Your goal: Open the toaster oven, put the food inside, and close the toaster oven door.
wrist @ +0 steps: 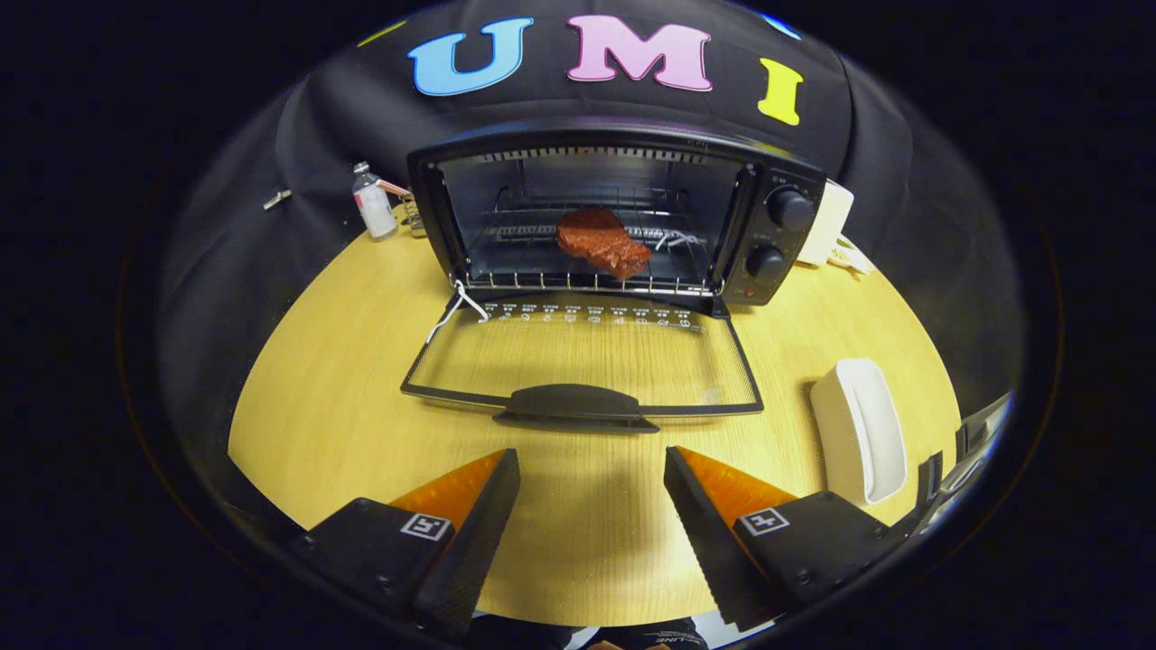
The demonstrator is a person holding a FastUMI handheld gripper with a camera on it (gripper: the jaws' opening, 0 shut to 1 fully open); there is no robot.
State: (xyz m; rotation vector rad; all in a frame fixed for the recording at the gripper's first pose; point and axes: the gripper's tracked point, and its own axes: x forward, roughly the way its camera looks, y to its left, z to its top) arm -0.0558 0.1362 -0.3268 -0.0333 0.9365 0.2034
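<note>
While jaws gape empty, steak (602, 242) lies crosswise in toaster oven (623, 212)

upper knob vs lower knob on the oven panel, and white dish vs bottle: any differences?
The upper knob looks larger than the lower knob; a small red light sits by the lower one. Both are black and round. The white dish lies low on the table right of the open door; the bottle stands upright left of the oven. The gripper is open, short of the door handle.
</note>
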